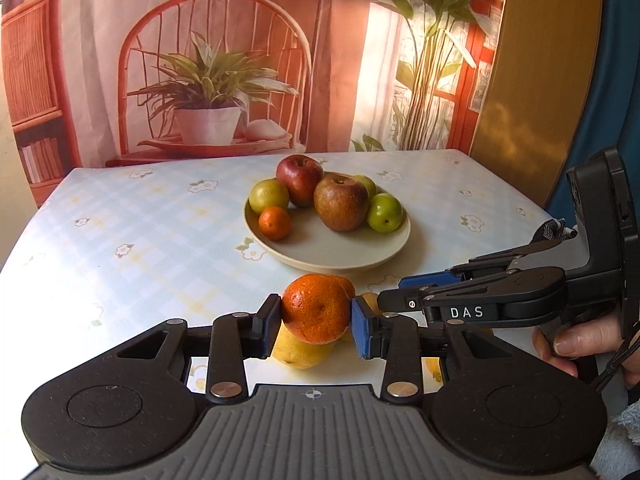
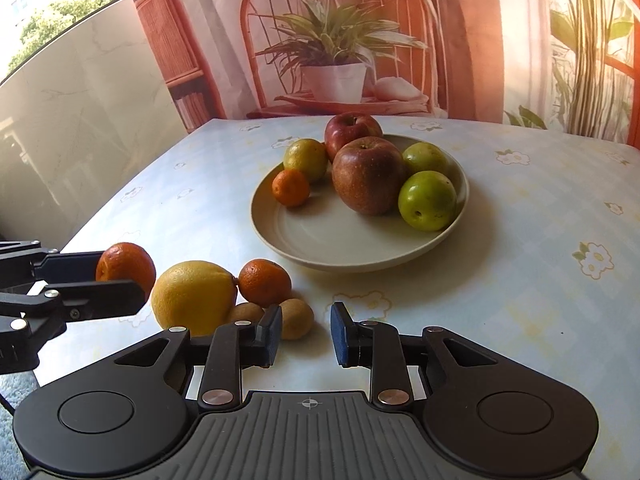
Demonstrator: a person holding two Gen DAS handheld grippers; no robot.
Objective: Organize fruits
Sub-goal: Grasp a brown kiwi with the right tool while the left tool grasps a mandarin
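Note:
My left gripper (image 1: 316, 320) is shut on a mandarin (image 1: 316, 308) and holds it above the table, in front of the beige plate (image 1: 332, 252). It shows from the side in the right wrist view (image 2: 124, 276) with the mandarin (image 2: 126, 264). The plate (image 2: 320, 236) holds two red apples (image 2: 366, 174), three green fruits (image 2: 426, 200) and a small mandarin (image 2: 291, 187). On the table lie a yellow lemon (image 2: 192, 296), another mandarin (image 2: 264, 282) and two kiwis (image 2: 296, 318). My right gripper (image 2: 304, 332) is open and empty, just right of the kiwis.
The table has a pale checked cloth with flowers (image 2: 540, 240). A printed backdrop with a chair and plants (image 2: 336, 40) hangs behind its far edge. A low wall (image 2: 80, 120) stands to the left. My hand holds the right gripper's handle (image 1: 576, 340).

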